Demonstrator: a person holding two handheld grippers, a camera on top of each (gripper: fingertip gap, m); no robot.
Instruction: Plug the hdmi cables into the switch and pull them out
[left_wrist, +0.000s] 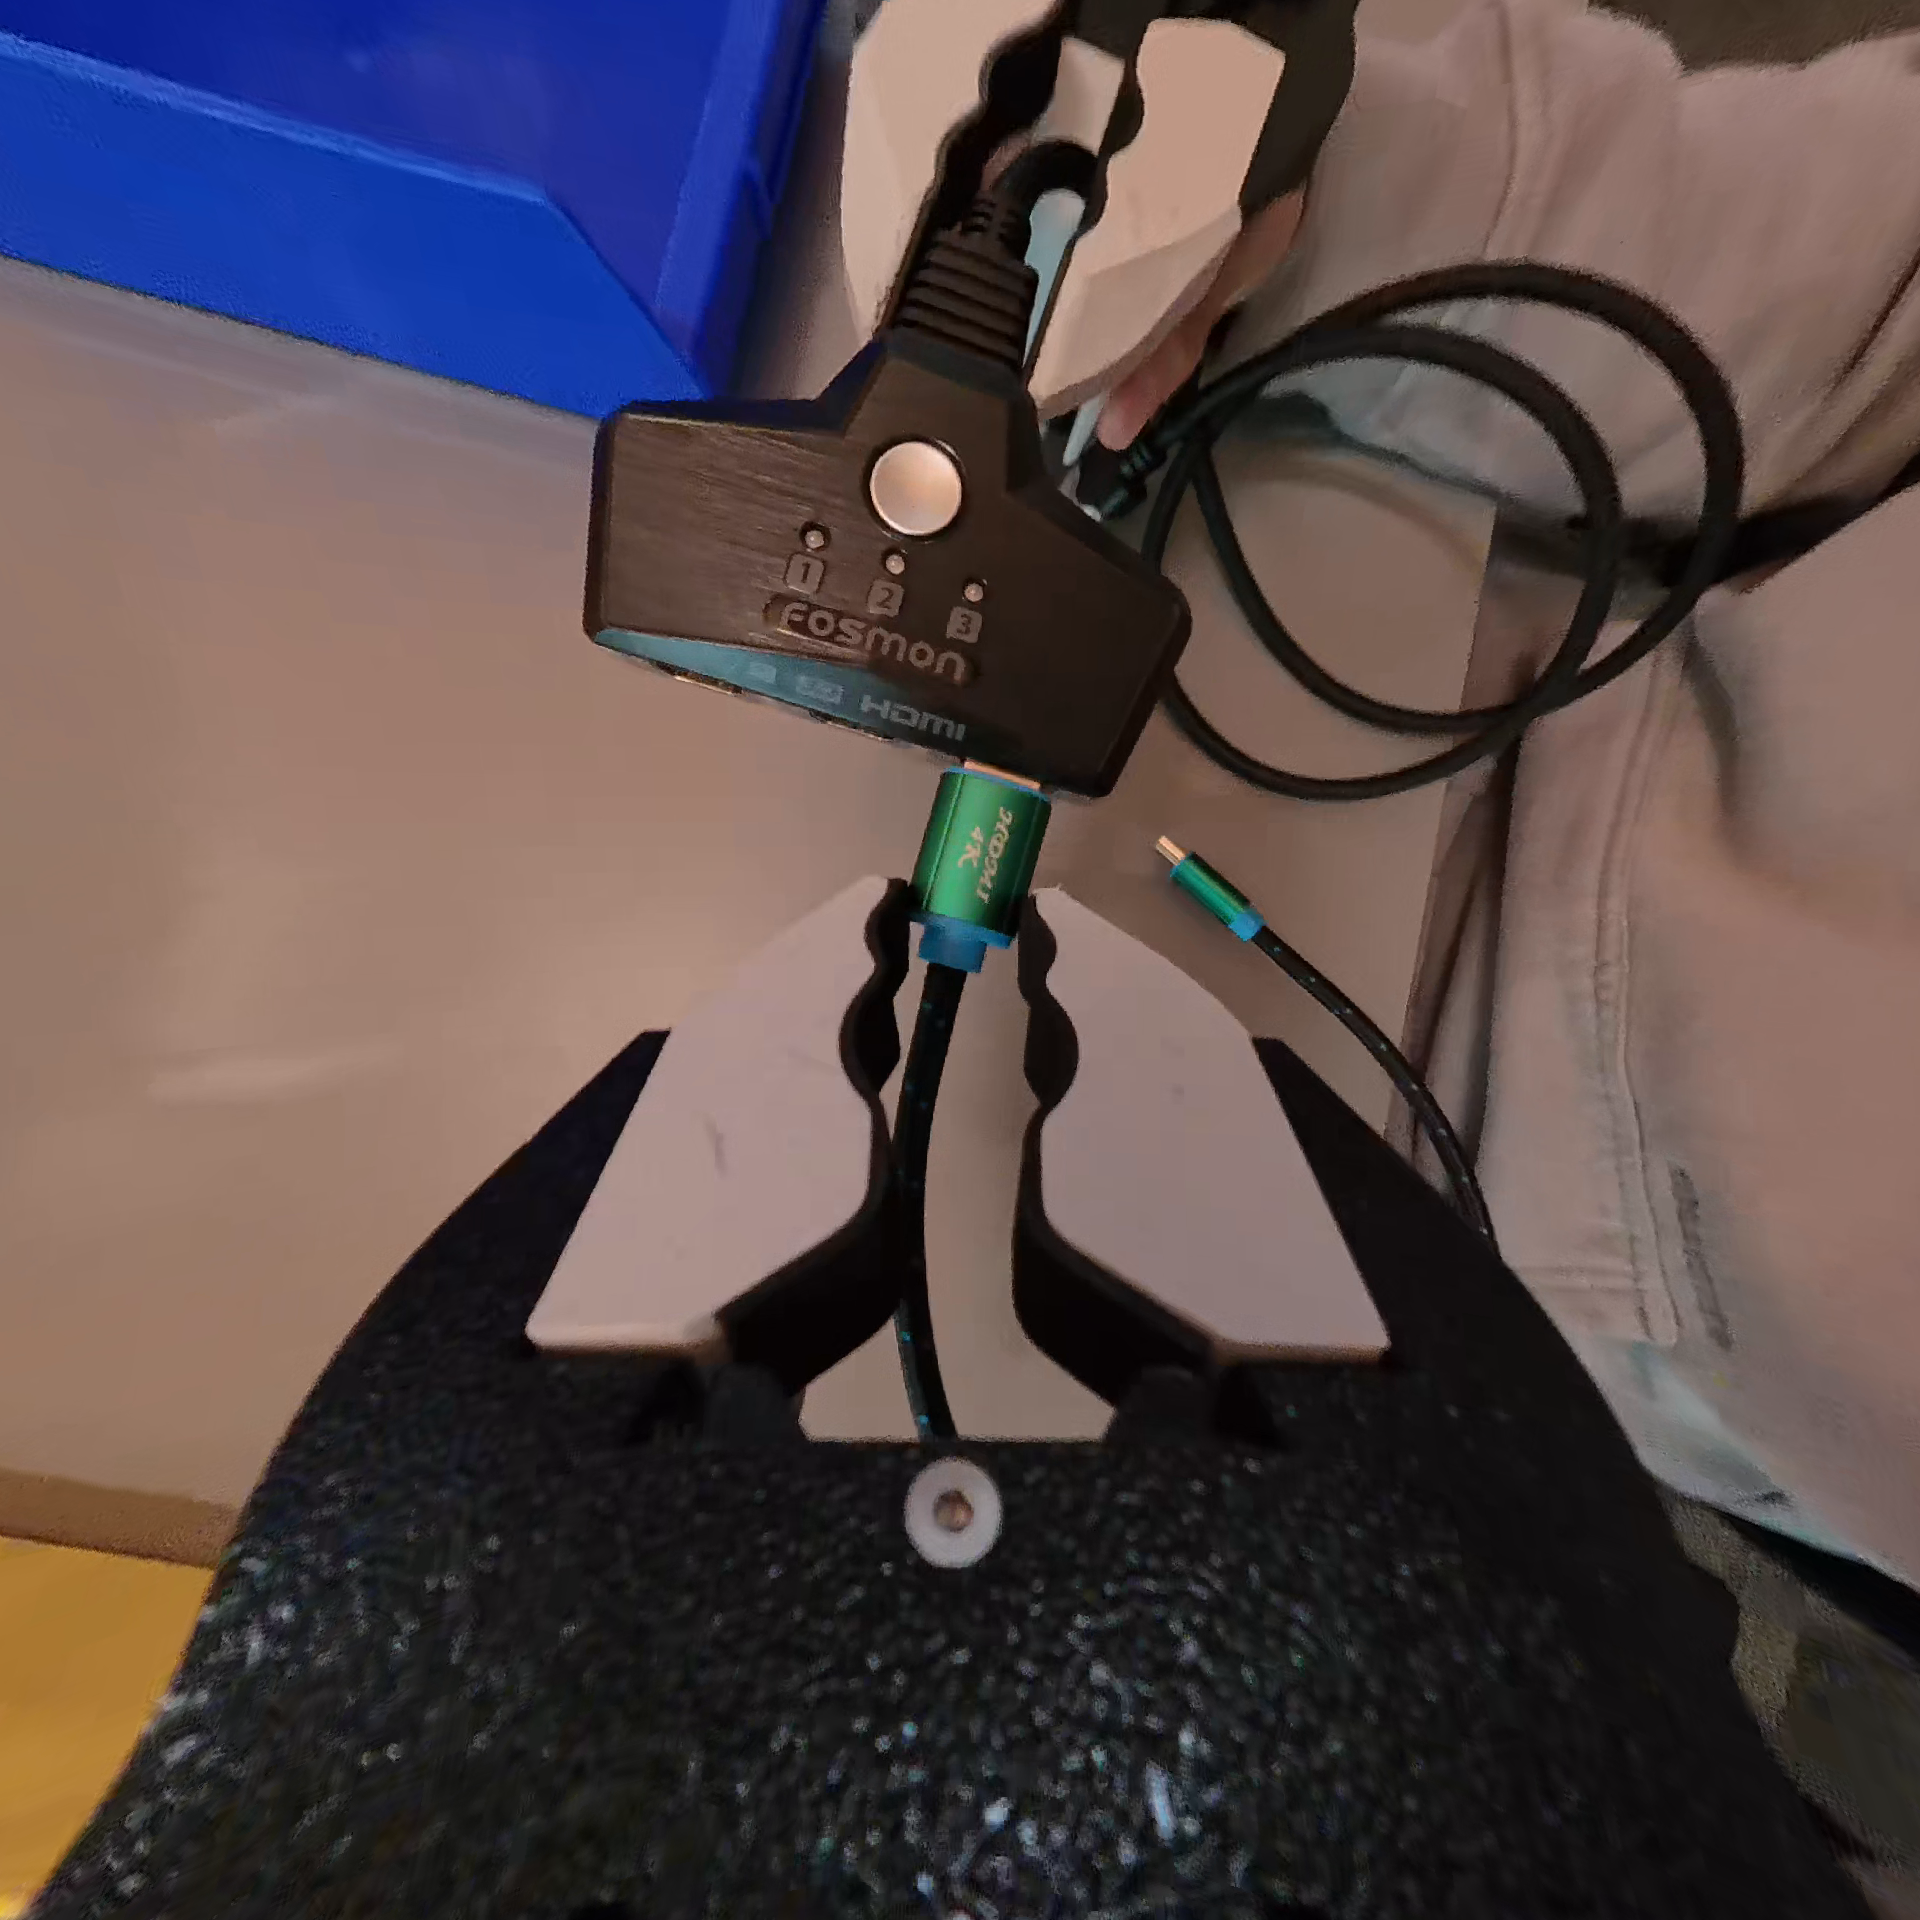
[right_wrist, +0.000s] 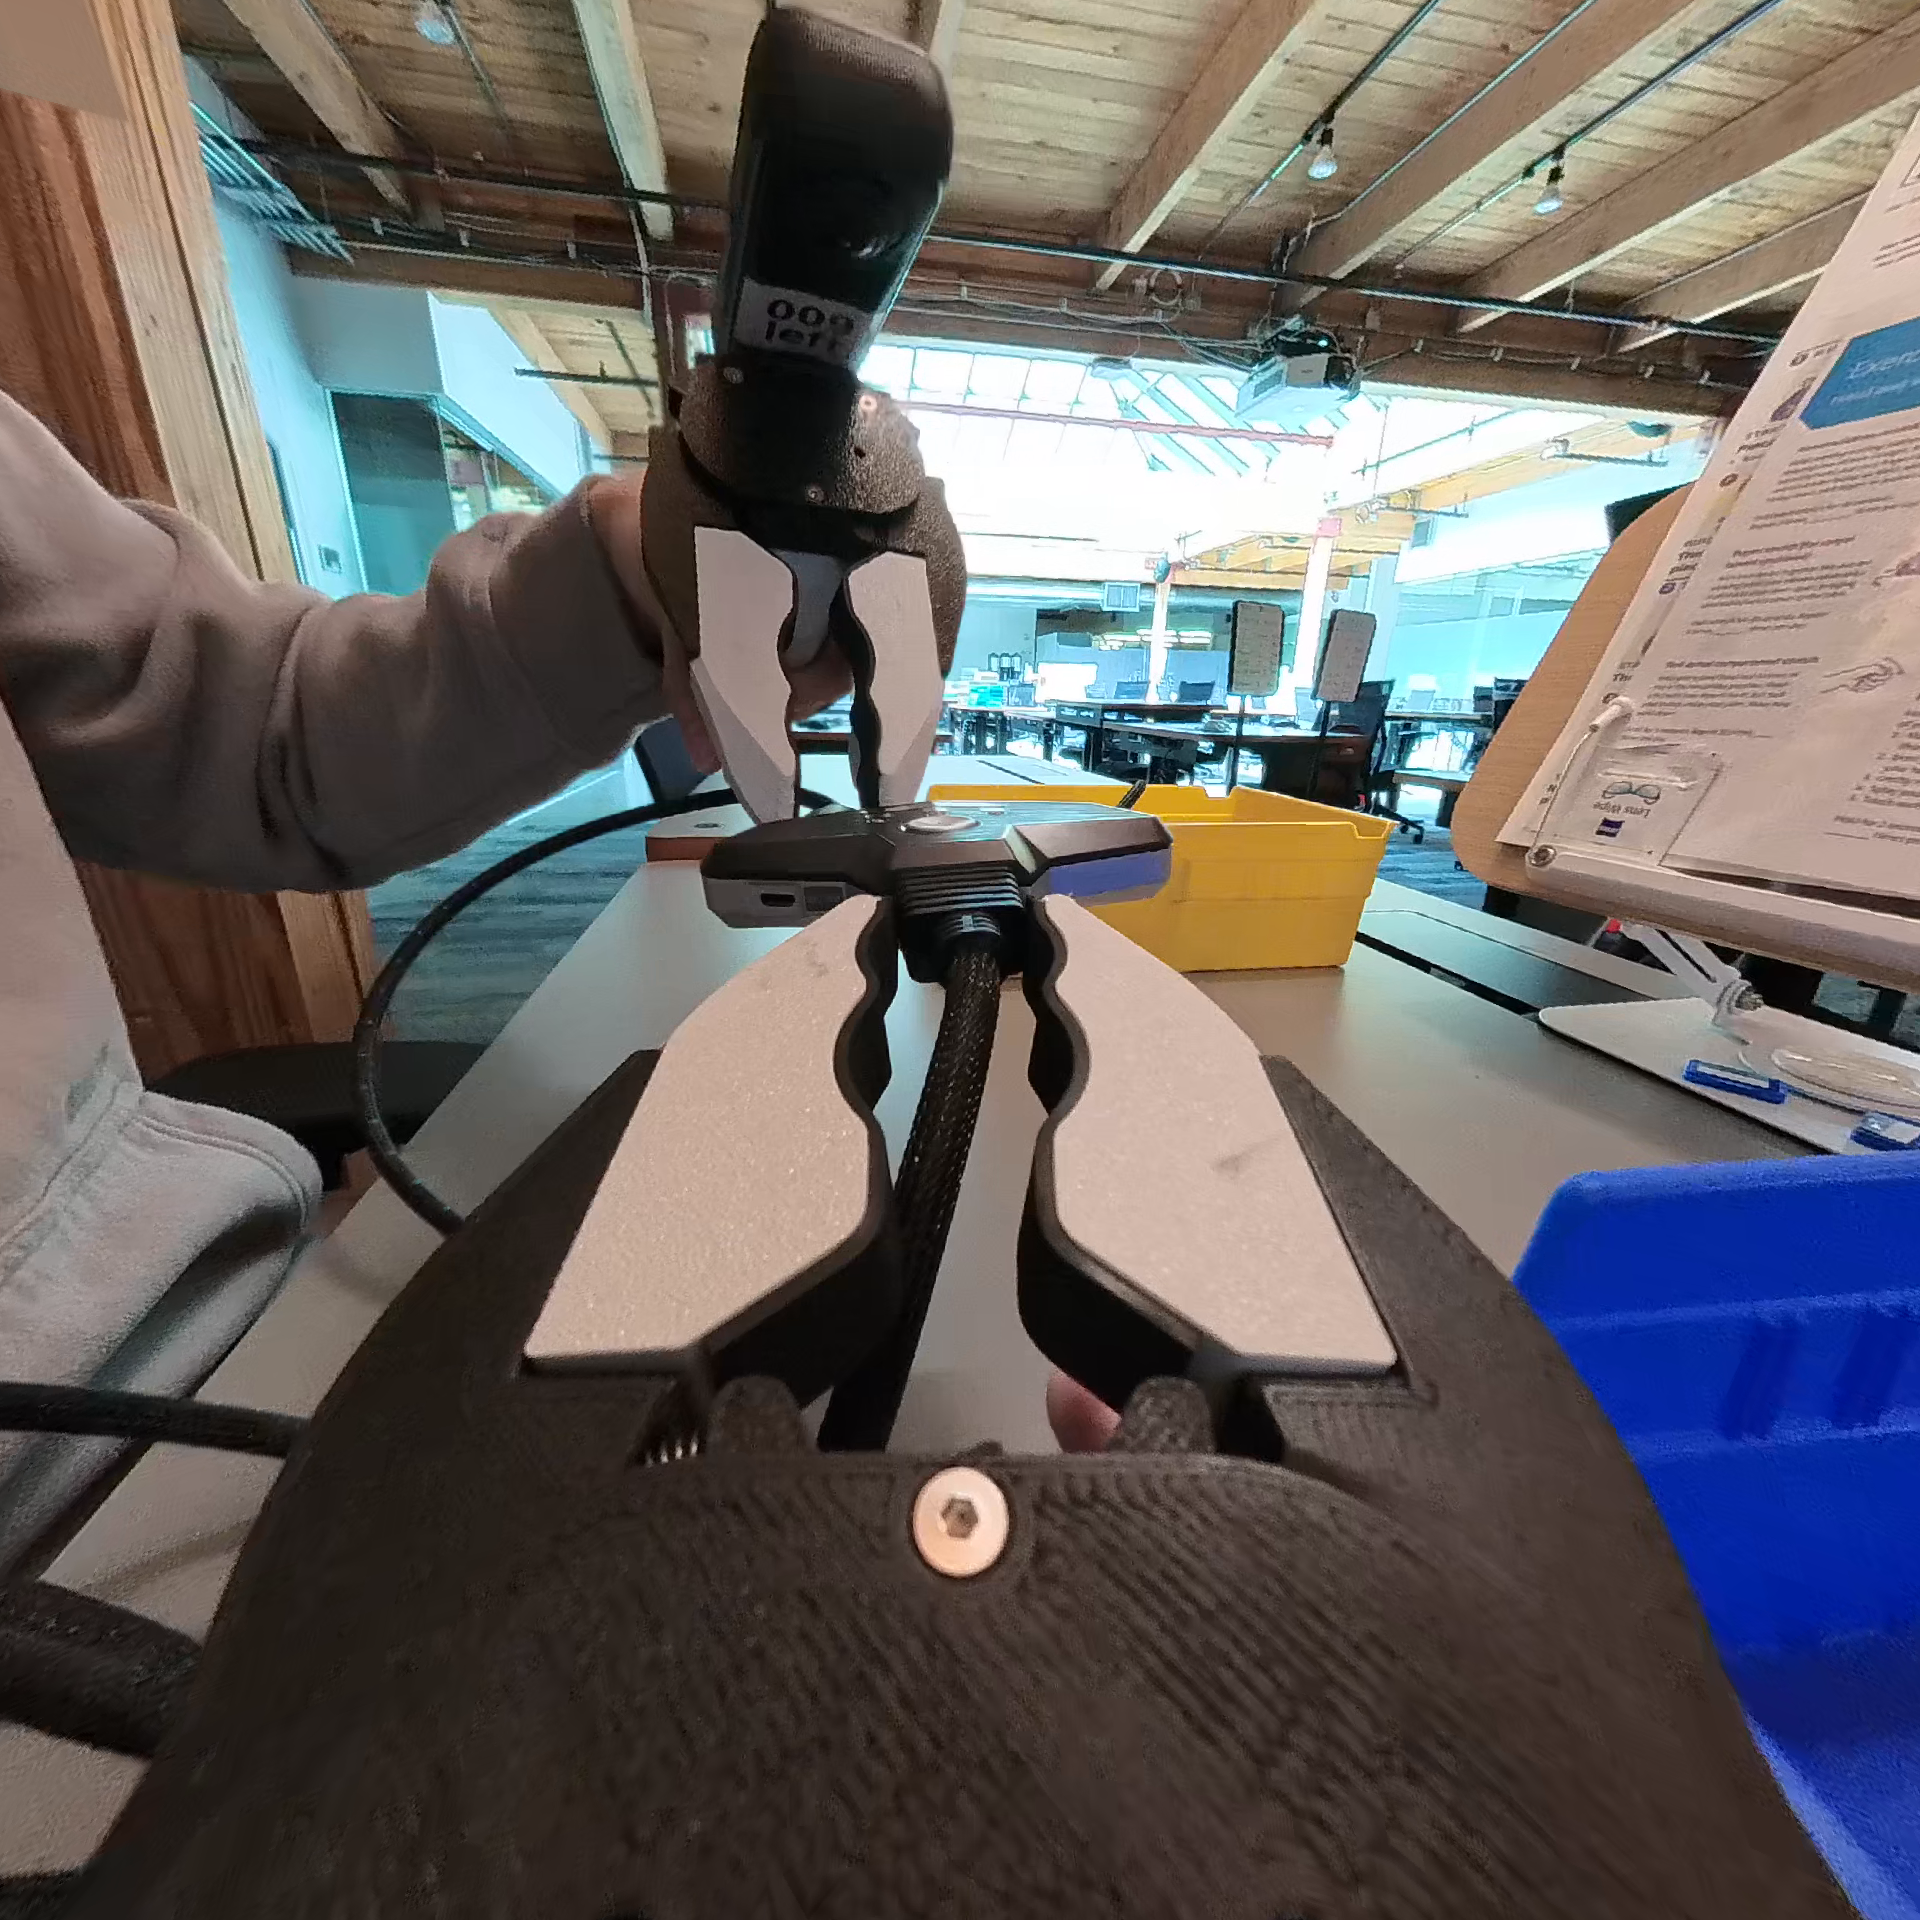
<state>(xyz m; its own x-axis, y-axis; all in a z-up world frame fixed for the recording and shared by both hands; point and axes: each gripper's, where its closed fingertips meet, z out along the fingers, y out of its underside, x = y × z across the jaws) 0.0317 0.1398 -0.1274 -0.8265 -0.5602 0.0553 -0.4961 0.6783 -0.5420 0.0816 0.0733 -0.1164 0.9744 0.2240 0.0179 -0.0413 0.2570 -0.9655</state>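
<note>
Switch (left_wrist: 883, 592): black, held above the table, far from the left camera.
Left gripper (left_wrist: 961, 914): pinches the green plug (left_wrist: 971, 847) seated in the rightmost port.
Right gripper (right_wrist: 951, 914): clamps the switch's cable collar (right_wrist: 951, 899).
Advice: move the plug straight along the port, bracing the switch.

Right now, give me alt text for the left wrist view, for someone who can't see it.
The left gripper holds a green HDMI plug seated in a black switch. The right gripper grips the switch's cable above; a second green plug lies loose nearby.
</note>
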